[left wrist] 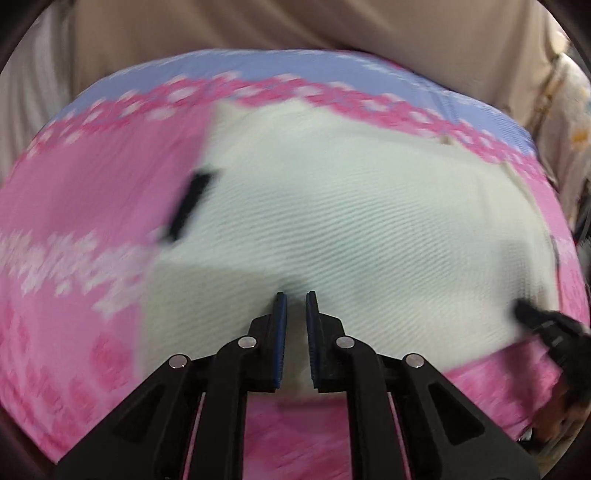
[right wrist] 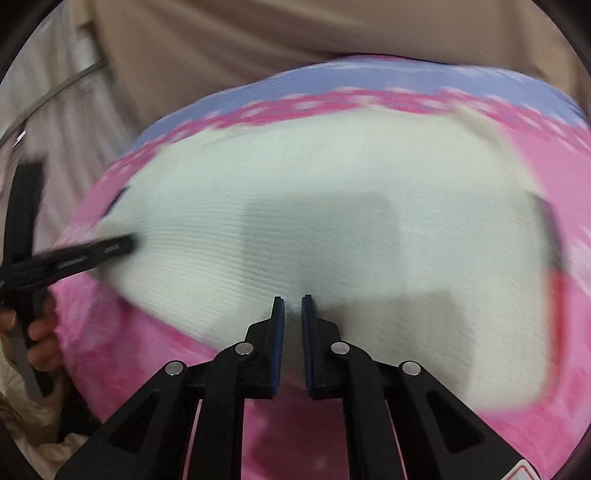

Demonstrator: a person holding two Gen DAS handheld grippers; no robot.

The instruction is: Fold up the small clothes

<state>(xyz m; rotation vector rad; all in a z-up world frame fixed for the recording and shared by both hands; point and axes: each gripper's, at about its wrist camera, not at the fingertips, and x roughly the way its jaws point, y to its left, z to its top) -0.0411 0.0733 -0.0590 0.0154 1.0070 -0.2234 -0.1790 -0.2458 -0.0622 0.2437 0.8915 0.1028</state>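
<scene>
Left wrist view: the left gripper [left wrist: 295,295] has its jaws nearly pressed together, pinching a bit of the white garment [left wrist: 332,229] at its near edge.
Right wrist view: the right gripper [right wrist: 293,300] has its jaws pressed together on the near edge of the same cloth.
Place of garment: it lies spread on the pink patterned cover [left wrist: 92,192], with a blue band [left wrist: 258,70] at the far side.
Dark tabs: one small black piece [left wrist: 192,199] shows at the garment's side; what it is I cannot tell.
Handling: probably light, soft and limp, ribbed knit, not slippery; it will sag between the two grips.
Where to hold: the two near corners or hem, thin layers only.
Person: beige clothing [left wrist: 295,26] behind.
</scene>
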